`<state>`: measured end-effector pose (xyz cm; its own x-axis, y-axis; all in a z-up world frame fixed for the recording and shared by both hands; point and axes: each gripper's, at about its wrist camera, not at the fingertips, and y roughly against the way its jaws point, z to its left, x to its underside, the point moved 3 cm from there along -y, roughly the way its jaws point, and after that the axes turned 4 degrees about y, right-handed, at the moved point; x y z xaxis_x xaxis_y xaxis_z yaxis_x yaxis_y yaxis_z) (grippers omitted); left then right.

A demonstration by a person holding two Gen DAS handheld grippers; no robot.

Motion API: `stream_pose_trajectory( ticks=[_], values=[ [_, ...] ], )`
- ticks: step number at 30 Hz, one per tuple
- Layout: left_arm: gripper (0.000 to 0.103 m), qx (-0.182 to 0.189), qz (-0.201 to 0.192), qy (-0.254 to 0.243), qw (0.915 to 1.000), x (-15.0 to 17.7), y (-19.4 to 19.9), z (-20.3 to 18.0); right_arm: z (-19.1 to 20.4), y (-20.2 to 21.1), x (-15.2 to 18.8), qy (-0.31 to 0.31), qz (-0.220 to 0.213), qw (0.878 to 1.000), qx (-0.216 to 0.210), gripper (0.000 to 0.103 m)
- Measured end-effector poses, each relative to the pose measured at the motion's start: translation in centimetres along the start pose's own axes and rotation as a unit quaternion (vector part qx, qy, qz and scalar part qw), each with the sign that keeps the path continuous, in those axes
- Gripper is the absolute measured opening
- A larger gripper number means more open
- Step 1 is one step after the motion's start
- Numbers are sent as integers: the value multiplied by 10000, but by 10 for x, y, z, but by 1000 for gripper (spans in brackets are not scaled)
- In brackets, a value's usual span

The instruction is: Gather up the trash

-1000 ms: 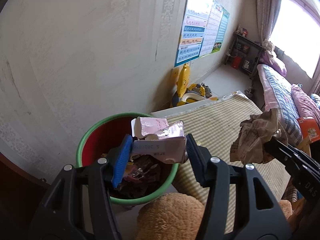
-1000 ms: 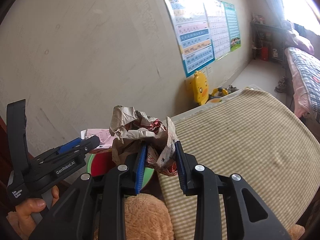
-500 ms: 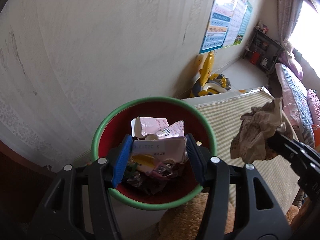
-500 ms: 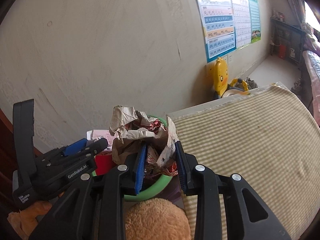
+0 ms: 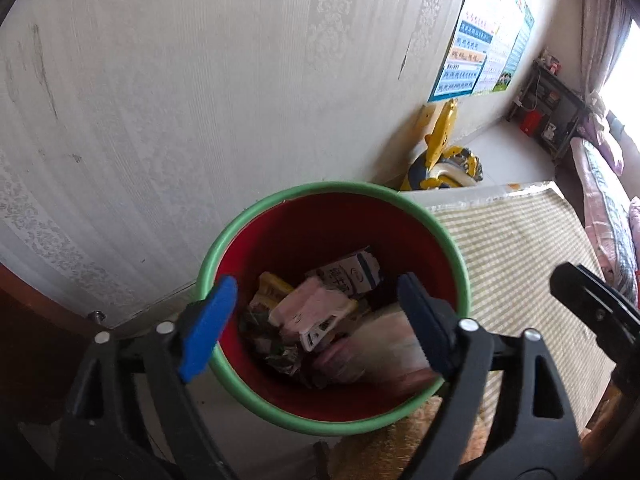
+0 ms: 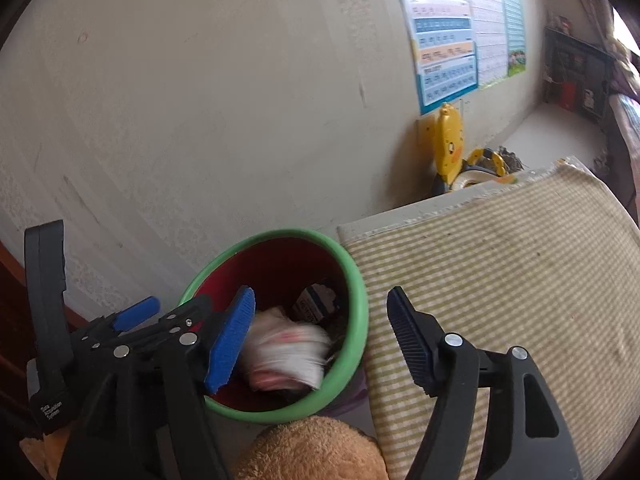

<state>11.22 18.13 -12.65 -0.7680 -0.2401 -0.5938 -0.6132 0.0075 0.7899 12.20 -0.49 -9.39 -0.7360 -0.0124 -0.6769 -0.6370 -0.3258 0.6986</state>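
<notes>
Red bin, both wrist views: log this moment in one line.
left tongs: open, empty | right tongs: open, empty | both just opened | trash blurred inside red bin

Floor [image 5: 500, 152]: pale, bare where it shows, running along the wall toward 1 o'clock. Bin [image 5: 240, 232], red inside with a green rim, stands on it at the wall's foot, holding cartons and wrappers. Mattress [image 5: 520, 256], covered in green-checked cloth, lies just beside the bin at 3 o'clock; whether rim and cloth touch cannot be told. Yellow duck-shaped potty [image 5: 440, 160] stands on the floor against the wall beyond the mattress's far edge, at 1 o'clock. Dark shelf unit [image 5: 556, 108] stands farther off, by the window. Brown plush toy [image 6: 312, 452] lies at 6 o'clock, near the bin; what it rests on is hidden.
</notes>
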Motion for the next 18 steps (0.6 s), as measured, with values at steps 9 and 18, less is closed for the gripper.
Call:
stream_pose_trajectory(
  ticks=[9, 18],
  values=[
    [92, 601, -536, -494, 9955, -7, 59, -66, -36, 105, -3, -150, -1148, 9914, 615, 96],
    [97, 1139, -948, -880, 9850, 2, 118, -149, -65, 204, 12, -262, -2169, 9623, 1620, 96]
  ],
)
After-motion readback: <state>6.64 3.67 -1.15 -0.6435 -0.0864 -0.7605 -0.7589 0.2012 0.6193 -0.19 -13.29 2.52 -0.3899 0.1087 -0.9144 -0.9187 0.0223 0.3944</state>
